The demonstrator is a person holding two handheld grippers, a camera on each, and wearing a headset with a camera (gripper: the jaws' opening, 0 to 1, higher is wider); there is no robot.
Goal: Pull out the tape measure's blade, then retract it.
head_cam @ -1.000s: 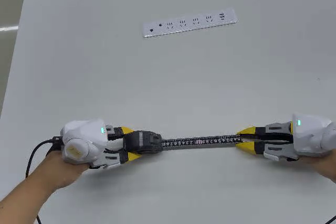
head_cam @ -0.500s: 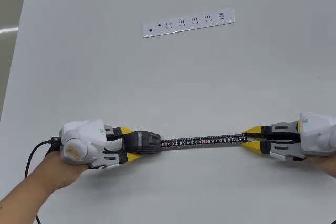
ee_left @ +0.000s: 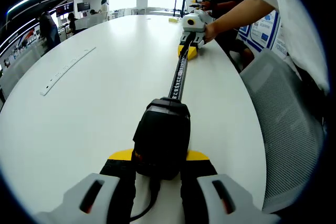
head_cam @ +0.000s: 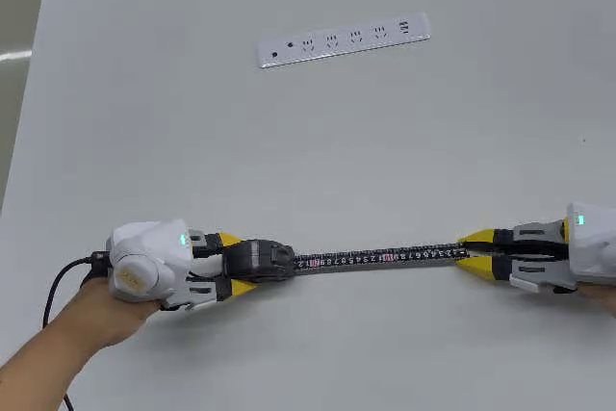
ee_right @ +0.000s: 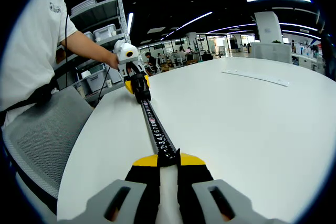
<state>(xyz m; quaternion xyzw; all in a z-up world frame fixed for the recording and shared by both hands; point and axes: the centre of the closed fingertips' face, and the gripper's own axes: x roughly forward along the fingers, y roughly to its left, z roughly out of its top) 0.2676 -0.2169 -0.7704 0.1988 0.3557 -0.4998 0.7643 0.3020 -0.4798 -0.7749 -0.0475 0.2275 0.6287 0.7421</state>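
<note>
The black tape measure case [head_cam: 260, 261] lies low over the white table, held between the yellow-tipped jaws of my left gripper [head_cam: 231, 264]. In the left gripper view the case [ee_left: 161, 137] sits right in front of my jaws. Its dark numbered blade [head_cam: 380, 258] stretches to the right to my right gripper [head_cam: 474, 258], which is shut on the blade's end. The blade [ee_right: 156, 128] runs away from the right gripper [ee_right: 168, 159] toward the left gripper [ee_right: 132, 80] in the right gripper view. The right gripper [ee_left: 190, 32] is far off along the blade [ee_left: 179, 77].
A white power strip [head_cam: 343, 39] lies flat at the far side of the table [head_cam: 173, 132]. A grey mesh chair [ee_left: 286, 124] stands at the table's near edge. A black cable [head_cam: 60, 286] trails from the left gripper.
The right gripper has moved further right with the blade end, so more blade is out of the case. The left gripper and case have stayed in place.
</note>
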